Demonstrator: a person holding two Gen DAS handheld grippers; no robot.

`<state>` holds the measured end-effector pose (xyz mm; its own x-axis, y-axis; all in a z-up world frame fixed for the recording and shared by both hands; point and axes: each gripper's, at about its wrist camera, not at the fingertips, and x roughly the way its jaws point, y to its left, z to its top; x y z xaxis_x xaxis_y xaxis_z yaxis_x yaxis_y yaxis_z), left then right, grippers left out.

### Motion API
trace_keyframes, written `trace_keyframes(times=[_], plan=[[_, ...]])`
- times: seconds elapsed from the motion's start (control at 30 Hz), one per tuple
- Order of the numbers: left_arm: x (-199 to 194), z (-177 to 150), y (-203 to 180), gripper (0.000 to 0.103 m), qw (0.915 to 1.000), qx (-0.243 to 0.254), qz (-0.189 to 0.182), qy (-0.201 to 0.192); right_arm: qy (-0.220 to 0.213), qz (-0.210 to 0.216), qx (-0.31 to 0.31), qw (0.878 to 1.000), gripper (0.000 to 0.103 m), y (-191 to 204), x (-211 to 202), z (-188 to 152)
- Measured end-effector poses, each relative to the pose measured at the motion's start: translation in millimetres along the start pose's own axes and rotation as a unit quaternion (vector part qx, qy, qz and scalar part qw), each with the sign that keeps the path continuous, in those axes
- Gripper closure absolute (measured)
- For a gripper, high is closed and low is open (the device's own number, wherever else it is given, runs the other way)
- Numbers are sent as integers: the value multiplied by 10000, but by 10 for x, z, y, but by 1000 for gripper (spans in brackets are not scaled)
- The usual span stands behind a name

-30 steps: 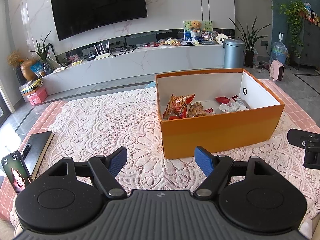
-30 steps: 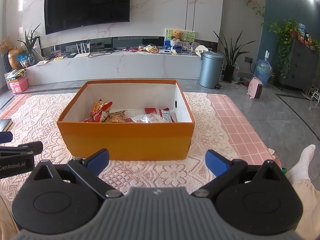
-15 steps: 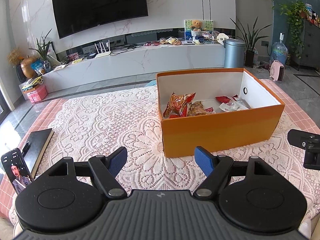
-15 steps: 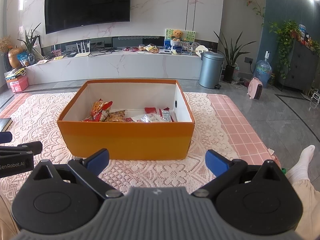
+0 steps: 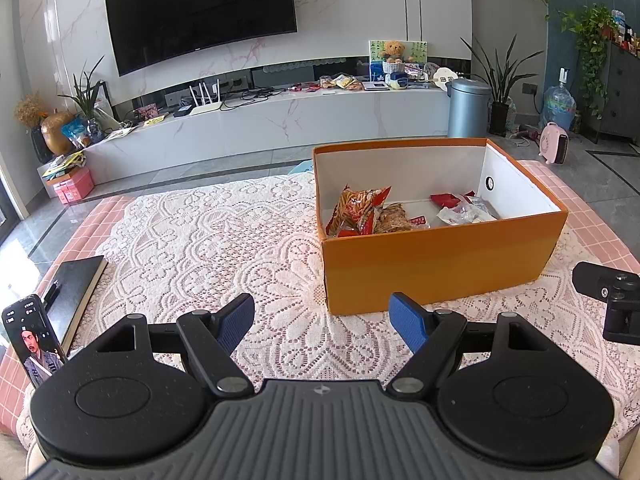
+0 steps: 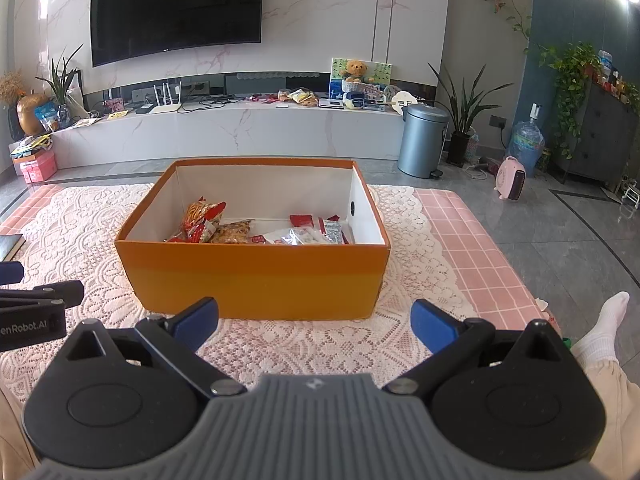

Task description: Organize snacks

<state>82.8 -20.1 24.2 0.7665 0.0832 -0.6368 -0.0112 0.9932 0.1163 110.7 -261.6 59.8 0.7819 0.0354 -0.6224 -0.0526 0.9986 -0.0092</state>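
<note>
Both grippers' jaws spread, empty; orange box [image 6: 256, 280] just ahead, bare lace cloth [image 5: 200, 240] left.

The near wall of the orange box [image 6: 256, 276] hides the lower parts of the snack packets [image 6: 256, 232], whose print is too small to read, and the frame edge crops the phone [image 5: 30, 344] and book [image 6: 10, 246].
</note>
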Motion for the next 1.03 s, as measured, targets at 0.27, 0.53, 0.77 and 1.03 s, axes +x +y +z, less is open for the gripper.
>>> trace_keyframes(times=[0.27,0.53,0.77,1.03], plan=[[2,0,10,13,10000,9,-16,6,12,-6,-8,10000,4,-3,-4,-5],[-37,-3,-44,13,10000,2,7,-41,21,3,-48,10000,4,-15,-11,-26],[-45,12,-38,13,10000,-19,27,-48,28,4,-63,10000,4,-14,-8,-29],[-42,11,-32,13,10000,-91,-24,-26,58,10,-104,9999,4,-10,20,-59]])
